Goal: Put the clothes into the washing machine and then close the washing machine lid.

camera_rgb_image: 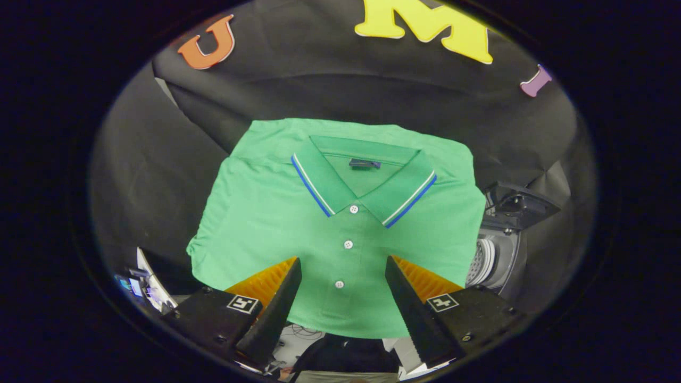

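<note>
From the gripper view, your gripper [343,274] has its jaws spread wide with nothing held. The two dark fingers [279,303] frame the lower placket of the green polo shirt [276,213], which lies folded flat, collar away from you, on the black cloth-covered surface [143,181]. The lowest button [339,284] sits right between the fingertips, and the shirt's near hem hangs just past the surface edge, under the fingers.

The washing machine [503,250] stands to the right of the shirt, just beside its right edge. You can see a grey body with a perforated drum face and a dark lid [518,205] raised above it. It looks open, though the view is too partial to be sure.

The step in hand looks like the first grasp, so nothing of the task is done yet.

- Bring the fingers down onto the placket and press lightly, so fabric bunches up between them before you close.
- Try to catch every folded layer. A pinch on the top layer alone would likely let the shirt unfold and trail as you lift.
- Lift high enough to clear the machine's rim before you swing right.
</note>
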A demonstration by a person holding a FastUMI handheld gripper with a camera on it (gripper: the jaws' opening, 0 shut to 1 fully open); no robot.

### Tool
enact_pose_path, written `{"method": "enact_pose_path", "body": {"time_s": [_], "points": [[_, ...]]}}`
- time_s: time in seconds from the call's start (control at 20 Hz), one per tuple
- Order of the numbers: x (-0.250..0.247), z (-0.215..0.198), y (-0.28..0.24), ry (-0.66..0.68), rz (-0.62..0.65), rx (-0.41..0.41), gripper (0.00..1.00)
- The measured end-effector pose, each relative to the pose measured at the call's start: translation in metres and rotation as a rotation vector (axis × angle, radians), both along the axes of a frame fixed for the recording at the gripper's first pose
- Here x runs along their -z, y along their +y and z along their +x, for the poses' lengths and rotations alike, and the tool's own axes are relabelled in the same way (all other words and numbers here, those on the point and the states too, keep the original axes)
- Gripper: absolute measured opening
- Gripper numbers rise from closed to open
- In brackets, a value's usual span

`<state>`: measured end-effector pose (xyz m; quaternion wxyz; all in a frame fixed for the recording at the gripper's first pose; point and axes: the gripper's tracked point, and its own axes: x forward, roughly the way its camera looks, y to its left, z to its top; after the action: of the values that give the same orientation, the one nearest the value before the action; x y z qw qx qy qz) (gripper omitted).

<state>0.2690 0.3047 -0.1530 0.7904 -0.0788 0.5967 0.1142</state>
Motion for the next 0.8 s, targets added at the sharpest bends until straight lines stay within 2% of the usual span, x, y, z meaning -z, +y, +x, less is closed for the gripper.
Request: {"method": "enact_pose_path", "body": {"time_s": [0.15,0.2,0.3,0.45,0.6,0.7,0.8], "points": [[0.02,0.004,0.0,0.065,-0.038,0.026,0.99],[0.017,0.01,-0.002,0.033,-0.06,0.025,0.99],[0.019,0.011,0.003,0.046,-0.096,0.002,0.94],[0.023,0.008,0.005,0.095,-0.108,0.025,0.89],[0.018,0.013,0.002,0.126,-0.11,0.034,0.87],[0.024,0.018,0.002,0.105,-0.09,0.1,0.57],[0.02,0.022,-0.001,0.102,-0.074,0.047,0.27]]}}
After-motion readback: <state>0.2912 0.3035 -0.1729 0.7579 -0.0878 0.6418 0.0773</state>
